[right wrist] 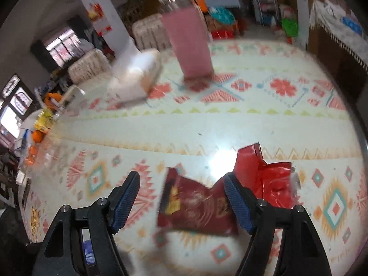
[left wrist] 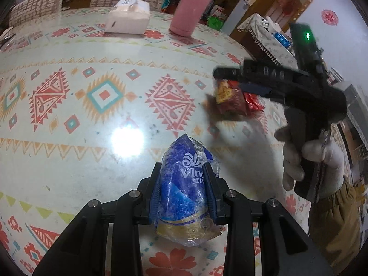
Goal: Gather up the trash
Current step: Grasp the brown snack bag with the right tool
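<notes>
Left gripper [left wrist: 184,184] at six o'clock of its view, jaws pinching a crumpled blue wrapper [left wrist: 184,193] above the patterned bench [left wrist: 69,119]. White tissue pack [left wrist: 128,18] at eleven o'clock, pink cup [left wrist: 188,11] at twelve. Right gripper [right wrist: 181,200] with jaws spread wide around a dark red packet [right wrist: 195,204] lying on the bench, pads apart from it; bright red wrapper [right wrist: 266,174] at four o'clock, touching the packet.

blue wrapper [left wrist: 181,191], pink jar [left wrist: 189,11], perhaps maroon packet [right wrist: 195,207]
</notes>
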`<act>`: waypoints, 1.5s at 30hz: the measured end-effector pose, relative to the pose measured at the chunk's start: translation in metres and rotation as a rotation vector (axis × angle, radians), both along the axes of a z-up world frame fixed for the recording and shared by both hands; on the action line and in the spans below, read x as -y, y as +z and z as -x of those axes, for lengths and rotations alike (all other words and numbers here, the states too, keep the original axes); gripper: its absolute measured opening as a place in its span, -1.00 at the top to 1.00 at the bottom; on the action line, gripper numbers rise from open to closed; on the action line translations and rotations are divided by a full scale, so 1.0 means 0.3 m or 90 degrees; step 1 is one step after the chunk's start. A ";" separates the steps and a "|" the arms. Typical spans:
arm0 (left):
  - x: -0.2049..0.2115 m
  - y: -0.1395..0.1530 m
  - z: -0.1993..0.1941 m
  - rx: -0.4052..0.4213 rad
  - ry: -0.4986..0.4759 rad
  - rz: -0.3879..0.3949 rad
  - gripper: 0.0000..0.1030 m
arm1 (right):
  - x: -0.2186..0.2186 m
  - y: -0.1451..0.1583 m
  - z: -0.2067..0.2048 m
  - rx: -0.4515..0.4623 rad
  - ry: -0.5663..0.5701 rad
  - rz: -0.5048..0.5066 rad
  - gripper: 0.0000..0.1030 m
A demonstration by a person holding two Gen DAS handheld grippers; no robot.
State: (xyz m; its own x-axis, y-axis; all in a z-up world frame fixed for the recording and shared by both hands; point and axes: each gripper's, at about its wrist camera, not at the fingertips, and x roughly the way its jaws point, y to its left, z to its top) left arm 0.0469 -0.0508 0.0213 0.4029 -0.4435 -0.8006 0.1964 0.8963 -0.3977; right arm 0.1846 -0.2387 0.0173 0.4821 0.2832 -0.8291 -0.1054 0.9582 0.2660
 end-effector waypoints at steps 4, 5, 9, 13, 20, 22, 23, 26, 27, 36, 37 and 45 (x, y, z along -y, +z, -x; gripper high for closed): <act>-0.022 0.000 -0.009 -0.005 0.017 0.011 0.36 | 0.022 -0.044 0.054 -0.063 0.016 -0.054 -0.55; -0.024 0.001 -0.009 -0.007 0.019 0.013 0.36 | 0.022 -0.050 0.084 -0.082 0.030 -0.087 -0.55; -0.016 0.002 -0.005 -0.005 0.017 0.010 0.36 | -0.013 -0.031 0.184 -0.069 0.056 -0.062 -0.56; -0.013 -0.005 -0.008 -0.002 0.022 0.000 0.36 | -0.063 -0.021 0.209 -0.013 0.057 0.032 -0.71; -0.014 -0.006 -0.007 -0.003 0.025 -0.002 0.36 | -0.101 -0.077 0.211 -0.015 0.034 0.056 -0.72; -0.012 -0.004 -0.004 -0.001 0.022 -0.001 0.36 | -0.107 -0.076 0.225 -0.008 0.032 0.063 -0.57; -0.011 -0.002 -0.002 0.001 0.022 0.000 0.36 | -0.113 -0.076 0.229 -0.005 0.031 0.068 -0.28; -0.007 0.006 0.005 0.008 0.021 -0.001 0.36 | -0.116 -0.067 0.244 -0.001 0.025 0.054 -0.14; -0.006 0.007 0.007 0.010 0.021 -0.001 0.36 | -0.115 -0.062 0.255 0.003 0.021 0.052 -0.13; 0.013 0.015 0.023 0.026 0.013 -0.009 0.36 | -0.041 0.042 0.396 0.053 -0.025 0.054 -0.12; 0.016 0.016 0.025 0.028 0.013 -0.010 0.36 | -0.030 0.052 0.417 0.056 -0.029 0.054 -0.12; 0.076 0.025 0.058 0.060 -0.012 -0.038 0.36 | 0.119 0.130 0.659 0.086 -0.091 0.043 -0.13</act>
